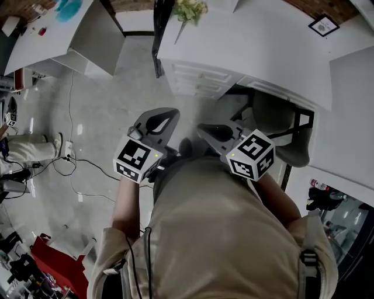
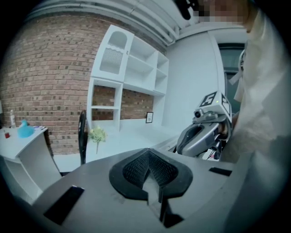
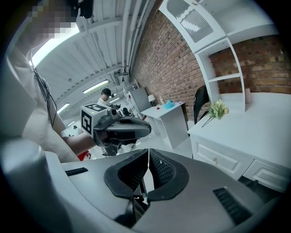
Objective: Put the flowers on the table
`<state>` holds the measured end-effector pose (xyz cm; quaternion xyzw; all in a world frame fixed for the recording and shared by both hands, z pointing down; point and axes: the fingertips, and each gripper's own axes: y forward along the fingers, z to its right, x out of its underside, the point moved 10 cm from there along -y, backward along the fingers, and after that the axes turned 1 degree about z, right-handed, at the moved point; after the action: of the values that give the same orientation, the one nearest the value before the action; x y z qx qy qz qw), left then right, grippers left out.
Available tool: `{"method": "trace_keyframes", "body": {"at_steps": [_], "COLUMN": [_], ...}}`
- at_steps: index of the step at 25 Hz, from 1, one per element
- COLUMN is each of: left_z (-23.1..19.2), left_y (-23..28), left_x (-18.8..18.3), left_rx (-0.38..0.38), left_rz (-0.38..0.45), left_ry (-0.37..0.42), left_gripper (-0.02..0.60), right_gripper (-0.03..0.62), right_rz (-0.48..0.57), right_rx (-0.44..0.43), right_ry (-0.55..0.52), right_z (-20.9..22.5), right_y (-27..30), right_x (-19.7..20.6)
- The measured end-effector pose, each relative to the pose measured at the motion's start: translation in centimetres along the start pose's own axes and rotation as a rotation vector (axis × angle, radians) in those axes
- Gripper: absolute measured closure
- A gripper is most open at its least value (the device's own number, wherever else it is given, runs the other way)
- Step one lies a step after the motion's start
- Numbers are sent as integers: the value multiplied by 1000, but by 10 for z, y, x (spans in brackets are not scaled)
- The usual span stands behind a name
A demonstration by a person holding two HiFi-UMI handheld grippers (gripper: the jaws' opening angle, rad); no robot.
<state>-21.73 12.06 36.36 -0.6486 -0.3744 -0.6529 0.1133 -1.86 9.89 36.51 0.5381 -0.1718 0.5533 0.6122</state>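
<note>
A small bunch of pale green and yellow flowers [image 1: 190,11] lies on the white desk [image 1: 257,52], near its far left corner. The same flowers [image 2: 97,135] show small in the left gripper view, and the flowers [image 3: 217,109] lie on the desk top in the right gripper view. My left gripper [image 1: 165,114] is held close to the person's body, well short of the desk, shut and empty. My right gripper [image 1: 201,129] hangs beside it, also shut with nothing between its pads. Each gripper shows in the other's view: the right gripper [image 2: 204,132] and the left gripper [image 3: 119,127].
A black chair [image 1: 160,35] stands at the desk's left end. A second white table [image 1: 52,35] with a blue object [image 1: 68,9] is at the far left. Cables [image 1: 82,169] trail over the grey floor. White shelves [image 2: 132,68] hang on a brick wall. Another person [image 3: 106,94] sits far back.
</note>
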Motion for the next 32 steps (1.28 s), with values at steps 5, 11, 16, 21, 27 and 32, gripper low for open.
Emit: {"method": "trace_keyframes", "body": {"at_steps": [5,11,16,21,27,32], "left_z": [2,3,13,30,54,72], "left_y": [12,4,3,8,15,20], "left_x": [4,1,0,-3,-8,-11], "left_rx": [41,63,52,32,12,-12], "left_rz": [-39,2,-2,-16,-35,-48], "left_ry": [11,13,16,21,36,39], "left_gripper": [572,572,571,572,572,572], "right_gripper": [569,569,571,571,571,571], "right_rz": [6,15,16,42,83,87], "right_rx": [60,99,96,88,62,33], "right_ry": [28,27,-4,-7,-1,-34], "right_z": [0,-13,-15,-12,-7,-7], "right_y": [-11,-19,-25,-42,-64,-80], "right_x": [9,13,14,21,29,35]}}
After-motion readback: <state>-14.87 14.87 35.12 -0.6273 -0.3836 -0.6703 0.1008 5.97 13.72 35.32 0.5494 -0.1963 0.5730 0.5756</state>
